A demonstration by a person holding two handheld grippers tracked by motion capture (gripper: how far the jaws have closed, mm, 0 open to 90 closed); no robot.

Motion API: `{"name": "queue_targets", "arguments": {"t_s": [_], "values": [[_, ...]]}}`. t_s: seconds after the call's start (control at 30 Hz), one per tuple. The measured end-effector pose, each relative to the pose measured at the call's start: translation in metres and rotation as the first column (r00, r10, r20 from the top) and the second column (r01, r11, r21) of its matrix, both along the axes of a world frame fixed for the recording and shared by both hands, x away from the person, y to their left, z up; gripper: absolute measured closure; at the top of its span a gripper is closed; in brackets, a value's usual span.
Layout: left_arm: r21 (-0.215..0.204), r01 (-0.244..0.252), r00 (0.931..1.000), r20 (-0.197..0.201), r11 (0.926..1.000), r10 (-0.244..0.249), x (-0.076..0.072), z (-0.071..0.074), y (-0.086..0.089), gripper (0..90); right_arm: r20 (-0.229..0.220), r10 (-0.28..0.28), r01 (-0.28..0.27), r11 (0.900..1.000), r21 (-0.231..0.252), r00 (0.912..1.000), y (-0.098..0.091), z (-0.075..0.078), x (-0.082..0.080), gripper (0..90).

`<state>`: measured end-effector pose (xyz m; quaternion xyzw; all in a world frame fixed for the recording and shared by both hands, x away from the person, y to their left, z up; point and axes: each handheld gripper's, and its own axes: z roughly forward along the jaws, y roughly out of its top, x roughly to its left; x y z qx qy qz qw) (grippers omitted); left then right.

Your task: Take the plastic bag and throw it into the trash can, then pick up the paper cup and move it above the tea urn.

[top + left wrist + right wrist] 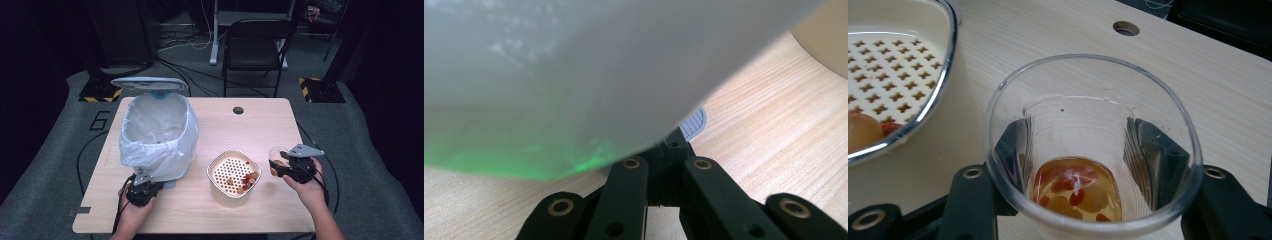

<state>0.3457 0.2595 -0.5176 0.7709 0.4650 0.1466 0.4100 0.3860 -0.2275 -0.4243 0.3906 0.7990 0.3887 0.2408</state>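
Observation:
A clear plastic cup point(1088, 115) holds a little amber liquid with red and tan bits at its bottom. My right gripper point(1080, 142) is shut on the cup, one jaw pressing each side. In the high view the cup point(276, 154) and right gripper point(283, 168) hover just right of a cream strainer bowl point(215, 167) with a few food bits in it. My left gripper point(144, 187) sits at the base of a bin lined with a white bag point(157, 130). Its jaws point(672, 150) are together at a grey ribbed pedal point(694, 123), partly hidden under the bag point(574, 75).
The bin's lid point(149, 83) stands open at the back. The strainer's rim point(945, 75) lies close left of the cup. The wooden table point(270, 125) has a cable hole point(238, 110) near its far edge. A black chair point(255, 45) stands beyond.

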Motion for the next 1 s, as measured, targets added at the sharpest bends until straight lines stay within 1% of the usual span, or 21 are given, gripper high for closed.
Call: {"name": "queue_targets", "arguments": {"t_s": [0.13,0.17,0.2,0.23,0.27,0.33,0.4,0.43,0.53,0.6,0.63,0.67,0.77,0.8,0.9,1.0], "values": [[-0.001,0.001,1.0000,0.000,1.0000,-0.001,0.000,0.000,0.000,90.0,0.015,0.020,-0.019,0.9998,-0.005,0.9997,0.004,0.009,0.000,45.7],[0.001,0.001,1.0000,0.000,1.0000,-0.001,0.000,0.000,0.000,90.0,0.017,0.017,-0.017,0.9999,0.001,0.9997,0.005,0.011,-0.001,45.8],[0.000,0.001,1.0000,0.000,1.0000,-0.001,0.000,0.000,0.000,90.0,0.026,0.029,-0.029,0.9996,-0.005,0.9992,0.005,0.014,-0.001,45.8],[0.000,0.001,1.0000,0.000,1.0000,-0.001,0.000,0.000,0.000,90.0,0.025,0.024,-0.024,0.9997,0.004,0.9994,0.007,0.017,-0.001,45.8],[-0.001,0.001,1.0000,0.000,1.0000,-0.001,0.000,0.000,0.000,90.0,0.039,0.031,-0.031,0.9995,0.001,0.9988,0.007,0.020,-0.001,45.9],[0.001,0.001,1.0000,0.000,1.0000,-0.001,0.000,0.000,0.000,90.0,0.046,0.039,-0.039,0.9992,0.002,0.9982,0.010,0.026,-0.001,45.9],[0.000,0.001,1.0000,0.000,1.0000,-0.001,0.000,0.000,0.000,90.0,0.062,0.053,-0.053,0.9986,-0.008,0.9967,0.013,0.033,-0.002,45.9],[0.000,0.000,1.0000,0.000,1.0000,0.000,0.000,0.000,0.000,90.0,0.063,0.054,-0.054,0.9985,-0.010,0.9966,0.014,0.035,-0.002,45.9],[0.000,0.000,1.0000,0.002,1.0000,0.000,0.000,0.000,0.000,90.0,0.078,0.086,-0.084,0.9961,-0.029,0.9932,0.018,0.044,-0.002,45.9],[0.002,0.003,1.0000,0.003,1.0000,-0.003,0.000,0.000,0.000,90.0,0.088,0.091,-0.089,0.9955,-0.033,0.9920,0.022,0.049,-0.002,45.9],[0.002,0.003,1.0000,0.003,1.0000,-0.003,0.000,0.000,0.000,90.0,0.088,0.091,-0.089,0.9955,-0.033,0.9920,0.022,0.049,-0.002,45.9],[0.002,0.003,1.0000,0.003,1.0000,-0.003,0.000,0.000,0.000,90.0,0.092,0.105,-0.102,0.9940,-0.041,0.9902,0.026,0.054,-0.002,45.9],[0.000,0.000,1.0000,0.001,1.0000,0.000,0.000,0.000,0.000,90.0,0.096,0.121,-0.117,0.9922,-0.043,0.9880,0.028,0.059,-0.002,45.9],[0.000,0.000,1.0000,0.001,1.0000,0.000,0.000,0.000,0.000,90.0,0.106,0.138,-0.133,0.9899,-0.049,0.9848,0.031,0.063,-0.002,46.0],[-0.002,0.000,1.0000,0.003,1.0000,0.000,0.000,0.000,0.000,90.0,0.105,0.148,-0.144,0.9884,-0.048,0.9834,0.033,0.066,-0.002,46.0],[0.001,0.001,1.0000,0.001,1.0000,-0.001,0.000,0.000,0.000,90.0,0.115,0.171,-0.164,0.9841,-0.068,0.9785,0.039,0.072,-0.002,46.0]]}}
